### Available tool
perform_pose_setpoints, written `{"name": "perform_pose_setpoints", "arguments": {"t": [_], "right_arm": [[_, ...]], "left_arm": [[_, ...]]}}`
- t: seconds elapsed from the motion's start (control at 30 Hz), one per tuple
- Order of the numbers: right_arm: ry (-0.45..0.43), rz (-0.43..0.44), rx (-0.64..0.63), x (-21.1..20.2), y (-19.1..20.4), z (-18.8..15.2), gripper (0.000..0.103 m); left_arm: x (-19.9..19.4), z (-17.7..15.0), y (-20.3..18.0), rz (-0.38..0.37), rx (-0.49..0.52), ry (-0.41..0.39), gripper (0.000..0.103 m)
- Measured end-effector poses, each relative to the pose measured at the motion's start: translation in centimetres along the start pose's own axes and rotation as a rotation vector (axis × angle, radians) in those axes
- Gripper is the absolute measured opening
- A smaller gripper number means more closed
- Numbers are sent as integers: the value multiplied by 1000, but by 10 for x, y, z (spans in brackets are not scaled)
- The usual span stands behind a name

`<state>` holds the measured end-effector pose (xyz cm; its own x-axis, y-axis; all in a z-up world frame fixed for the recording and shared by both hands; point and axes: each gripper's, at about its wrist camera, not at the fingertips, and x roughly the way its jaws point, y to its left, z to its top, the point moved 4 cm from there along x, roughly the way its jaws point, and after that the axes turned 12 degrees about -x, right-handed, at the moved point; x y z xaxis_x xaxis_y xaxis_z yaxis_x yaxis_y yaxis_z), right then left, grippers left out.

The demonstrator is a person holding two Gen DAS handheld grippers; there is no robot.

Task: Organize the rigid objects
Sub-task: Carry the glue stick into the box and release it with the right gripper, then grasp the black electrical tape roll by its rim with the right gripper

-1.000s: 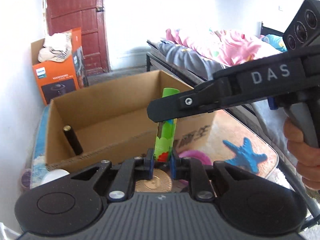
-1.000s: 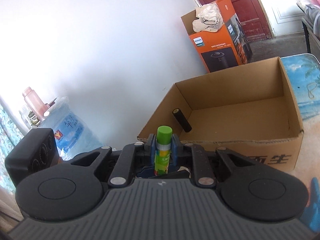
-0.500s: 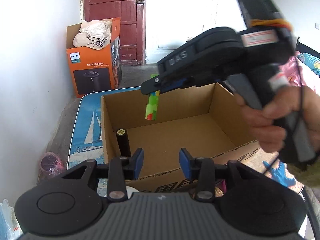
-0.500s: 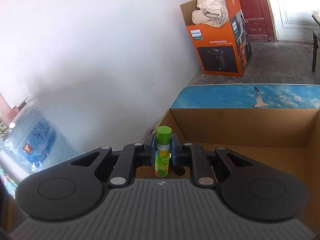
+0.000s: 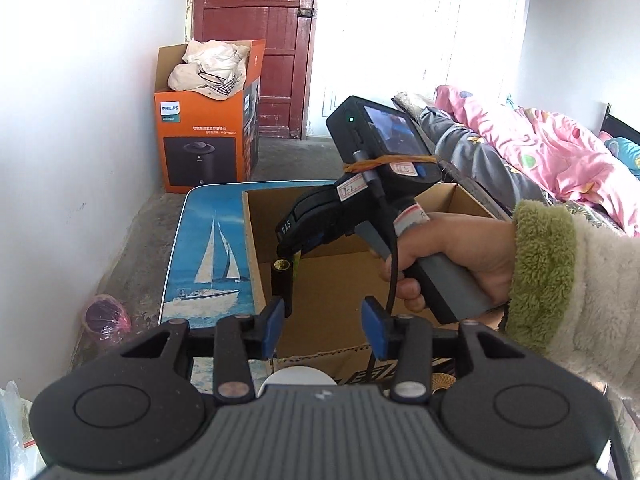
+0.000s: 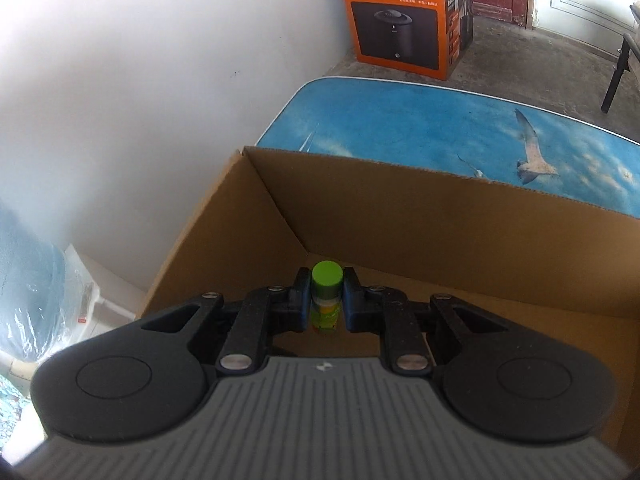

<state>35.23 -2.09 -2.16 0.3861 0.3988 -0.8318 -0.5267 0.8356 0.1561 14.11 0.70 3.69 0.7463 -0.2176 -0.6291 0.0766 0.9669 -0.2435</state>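
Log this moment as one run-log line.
right gripper: shut on green-capped can, inside cardboard box | left gripper: opening, empty | black cylinder: upright in box

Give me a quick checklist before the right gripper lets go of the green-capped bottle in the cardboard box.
1. Right gripper clamps the green-capped bottle: ok.
2. Bottle inside the cardboard box walls: ok.
3. Bottle's base resting on the box floor: cannot tell.
4. Clear of the black cylinder standing in the box corner: cannot tell.
5. Left gripper out of the way, jaws opening, nothing between them: ok.
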Motion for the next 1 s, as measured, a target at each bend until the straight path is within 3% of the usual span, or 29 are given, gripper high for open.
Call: {"name": "perform_pose_setpoints", "arguments": {"t": [0.13,0.27,0.57,0.67,0.83,1.0], "right_arm": [[7,-12,-4,-3,3,-1,17],[-17,-5,23,-20,1,1,32],[-178,43,92,-118,0,-16,38],[-250,75,114,-170,2,-41,39],[-391,68,168,-252,7,-113,41],[-448,6,298,-285,-1,-204,41]], "left_arm": [[0,-2,-1,-7,0,2,44],[-3,-3,-2,-18,-2,3,44],[-25,-6,-12,-37,15,-31,45],[-31,-7,-15,-62,13,-31,48],[-36,-16,-30,-122,49,1,53],[-28,-51,-58,-206,153,93,60]]}}
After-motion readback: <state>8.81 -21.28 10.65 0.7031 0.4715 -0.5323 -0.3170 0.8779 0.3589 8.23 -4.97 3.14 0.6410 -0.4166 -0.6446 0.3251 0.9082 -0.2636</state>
